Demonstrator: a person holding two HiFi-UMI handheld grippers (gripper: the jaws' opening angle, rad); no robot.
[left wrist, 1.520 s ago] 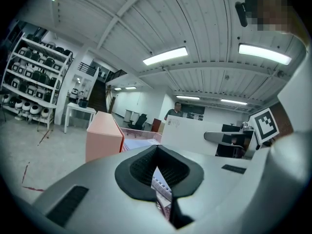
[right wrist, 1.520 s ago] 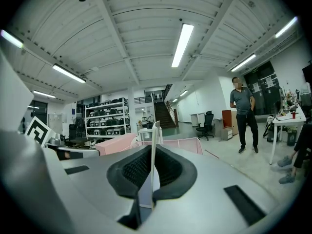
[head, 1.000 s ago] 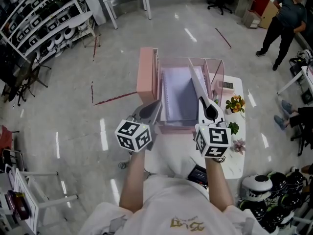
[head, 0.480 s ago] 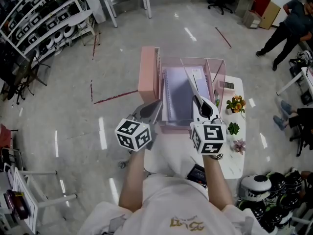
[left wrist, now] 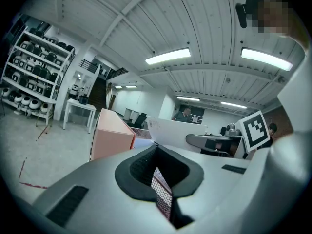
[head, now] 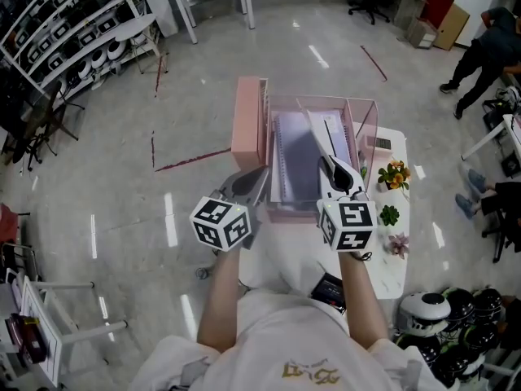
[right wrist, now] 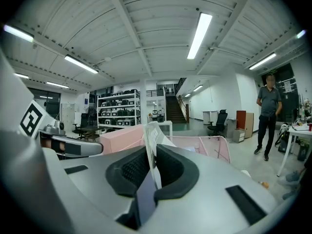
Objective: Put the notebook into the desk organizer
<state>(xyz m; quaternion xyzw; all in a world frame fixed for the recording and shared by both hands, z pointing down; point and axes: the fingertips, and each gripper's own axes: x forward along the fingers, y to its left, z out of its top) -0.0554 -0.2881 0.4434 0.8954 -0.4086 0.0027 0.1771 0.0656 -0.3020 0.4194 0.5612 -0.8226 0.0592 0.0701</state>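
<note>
The pink mesh desk organizer (head: 362, 103) stands on a small white table in front of me. The spiral notebook (head: 297, 157), with a grey-lilac cover, stands inside its wide compartment. My right gripper (head: 332, 165) holds the notebook's right edge; its jaws are opening, with the thin edge of the notebook (right wrist: 152, 140) still between the pads. In the right gripper view the organizer (right wrist: 214, 147) lies just beyond the right gripper (right wrist: 152, 172). My left gripper (head: 262, 173) sits at the organizer's left wall, jaws nearly together, and in its own view mesh shows in the slit of the left gripper (left wrist: 157, 172).
A pink box (head: 247, 120) adjoins the organizer's left side. Potted flowers (head: 392, 172) and small plants (head: 389, 213) stand on the white table (head: 391, 267) to the right. Helmets (head: 440, 312) lie at the lower right, shelves (head: 65, 39) at the left. A person (head: 488, 43) walks at the far right.
My right gripper has shifted a little left and nearer, and the notebook's held edge has sunk lower into the organizer. The left gripper has stayed put. The far person has moved right.
</note>
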